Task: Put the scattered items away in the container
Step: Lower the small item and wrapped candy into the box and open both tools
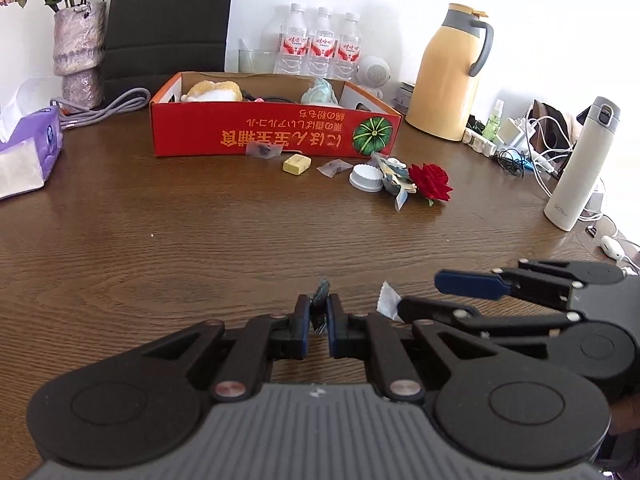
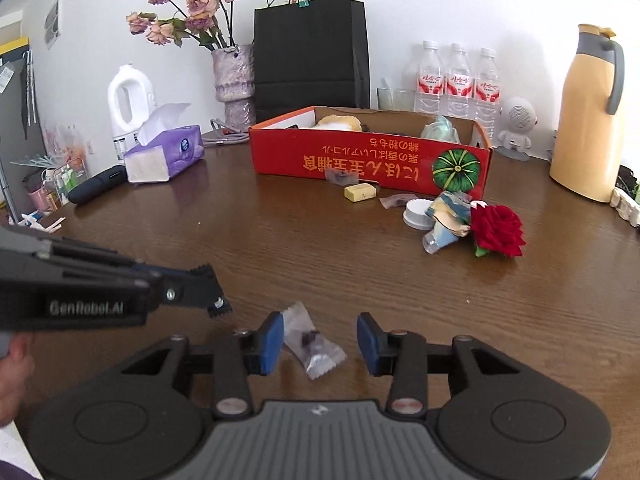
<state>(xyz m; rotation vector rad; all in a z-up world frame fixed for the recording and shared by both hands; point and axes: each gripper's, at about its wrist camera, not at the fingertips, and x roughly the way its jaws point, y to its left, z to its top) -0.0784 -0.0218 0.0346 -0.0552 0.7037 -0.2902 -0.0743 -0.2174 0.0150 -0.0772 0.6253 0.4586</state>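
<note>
Box (image 2: pixel 360 160) is sitting upper centre on the worktop (image 2: pixel 280 248). Left tongs (image 1: pixel 319 312) are pinching a dark packet (image 1: pixel 320 300). Right tongs (image 2: pixel 320 344) are standing apart around a clear wrapper (image 2: pixel 312 344), not gripping; it risks slipping out and dropping short.

Small dark packet (image 1: pixel 319 307) pinched in left hand-held gripper (image 1: pixel 319 318): mostly hidden by pads, print unreadable. Red box (image 1: pixel 276 130) beyond it: front wall hides most contents. Clear sachet (image 2: pixel 311 346) between right hand-held gripper (image 2: pixel 320 344) fingers: dark bit inside, can't ID.
</note>
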